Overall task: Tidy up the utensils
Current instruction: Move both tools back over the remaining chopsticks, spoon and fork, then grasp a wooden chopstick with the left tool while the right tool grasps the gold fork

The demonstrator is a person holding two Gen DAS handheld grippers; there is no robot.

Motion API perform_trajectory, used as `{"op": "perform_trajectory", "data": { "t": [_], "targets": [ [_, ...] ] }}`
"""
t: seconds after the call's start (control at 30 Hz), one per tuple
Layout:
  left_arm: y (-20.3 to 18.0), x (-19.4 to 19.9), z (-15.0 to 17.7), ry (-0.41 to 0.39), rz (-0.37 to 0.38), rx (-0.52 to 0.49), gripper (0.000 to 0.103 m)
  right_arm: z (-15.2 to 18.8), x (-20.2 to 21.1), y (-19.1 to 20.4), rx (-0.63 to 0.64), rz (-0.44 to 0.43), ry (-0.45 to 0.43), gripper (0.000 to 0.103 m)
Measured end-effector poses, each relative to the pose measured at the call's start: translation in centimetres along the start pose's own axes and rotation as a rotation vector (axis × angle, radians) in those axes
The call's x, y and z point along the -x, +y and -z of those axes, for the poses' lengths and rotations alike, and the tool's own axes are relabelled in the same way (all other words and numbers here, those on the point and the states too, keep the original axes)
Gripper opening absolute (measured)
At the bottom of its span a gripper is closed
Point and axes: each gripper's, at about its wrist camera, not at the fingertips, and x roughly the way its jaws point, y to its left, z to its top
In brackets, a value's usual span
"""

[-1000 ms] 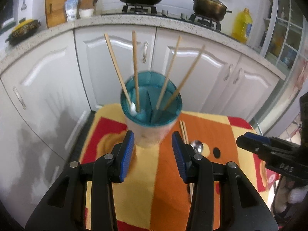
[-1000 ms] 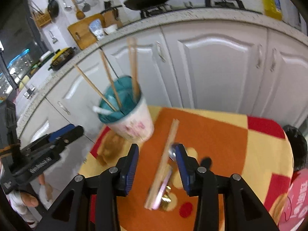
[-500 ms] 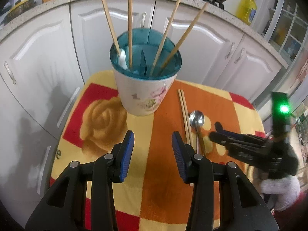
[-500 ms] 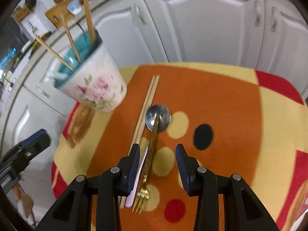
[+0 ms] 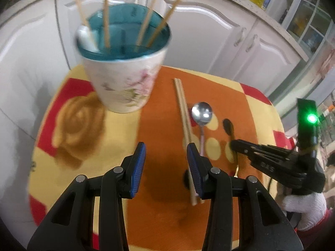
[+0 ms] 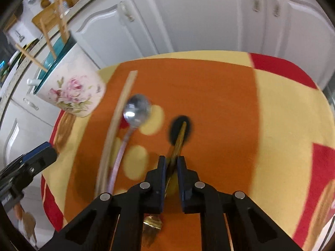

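My right gripper (image 6: pixel 171 163) has its blue pads closed tight on the gold fork (image 6: pixel 177 144) — the handle runs forward between them, its tip over a black spot in the cloth, and the tines (image 6: pixel 152 228) poke out below, behind the pads. Mid-handle is hidden by the pads. I cannot tell whether the fork is lifted or touching the cloth.

My left gripper (image 5: pixel 166 167) hangs wide apart over the orange part of the tablecloth (image 5: pixel 159 125), nothing between the pads. Its right pad hides part of the loose pair of chopsticks (image 5: pixel 184 123), which lie side by side on the cloth; their near ends reappear below the pad.

Just right of the chopsticks lies the steel spoon (image 5: pixel 202 113), bowl up, with a pale pinkish handle. The lower handle is cut off behind my left pad.

The floral cup (image 5: pixel 125 79) with the teal liner stands at the far left of the cloth, blurred. Four chopsticks (image 5: pixel 106 14) lean in it, tops cut off by the frame edge. A white handle (image 5: pixel 84 36) rests against its left rim — what kind of utensil, I cannot make out.

From the left wrist view, my right gripper sits low at the right, a green light (image 5: pixel 311 118) on it; the fork is barely visible there. White cabinets (image 6: pixel 209 14) stand behind the table.
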Motion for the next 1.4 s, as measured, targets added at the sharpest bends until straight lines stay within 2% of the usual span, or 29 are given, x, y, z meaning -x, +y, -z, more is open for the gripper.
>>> {"op": "perform_trajectory", "data": {
  "t": [0.07,0.13,0.4,0.5,0.6,0.73,0.83,0.97,1.2,1.23,1.27,1.33,1.4],
  "targets": [
    [-0.6,-1.4,-0.2,0.03,0.022,-0.009,0.04,0.1,0.6,-1.0,-0.025,0.021,-0.001,0.01],
    [-1.2,-2.5,-0.5,0.057,0.047,-0.016,0.04,0.2,0.8,-1.7,-0.054,0.004,0.006,0.01],
    [-2.1,-6.2,-0.5,0.135,-0.006,-0.073,0.038,0.8,1.1,-2.3,-0.07,-0.024,0.015,0.012],
    [-1.7,-6.4,-0.6,0.118,-0.028,-0.068,0.038,0.8,1.0,-2.1,-0.073,-0.03,0.02,0.013],
    [-1.2,-6.7,-0.9,0.119,-0.019,-0.044,0.038,0.6,0.9,-2.0,-0.071,-0.026,0.023,0.013],
    [-1.7,-7.2,-1.2,0.118,-0.017,-0.056,0.038,0.4,0.5,-1.5,-0.078,-0.04,0.018,0.027],
    [-2.0,-7.3,-1.2,0.121,-0.02,-0.063,0.038,0.4,0.5,-0.9,-0.045,-0.011,0.021,0.027],
    [-1.2,-6.9,-1.2,0.131,0.011,-0.03,0.038,0.4,0.5,-1.2,-0.054,-0.02,0.022,0.027],
    [-2.7,-7.6,-1.5,0.131,-0.031,-0.101,0.038,0.0,0.2,-1.2,-0.08,-0.02,-0.005,0.027],
    [-2.8,-7.7,-1.6,0.12,-0.033,-0.11,0.035,0.0,0.1,-1.6,-0.101,-0.034,-0.03,0.027],
    [-2.8,-7.8,-1.6,0.11,-0.041,-0.115,0.03,0.0,0.0,-1.7,-0.109,-0.03,-0.041,0.023],
    [-2.2,-7.7,-1.7,0.119,-0.015,-0.094,0.009,0.0,0.0,-1.4,-0.079,0.0,-0.038,0.012],
    [-1.2,-7.4,-1.5,0.143,0.018,-0.065,0.006,0.3,0.2,-1.4,-0.073,-0.03,-0.025,0.01]
  ]
}}
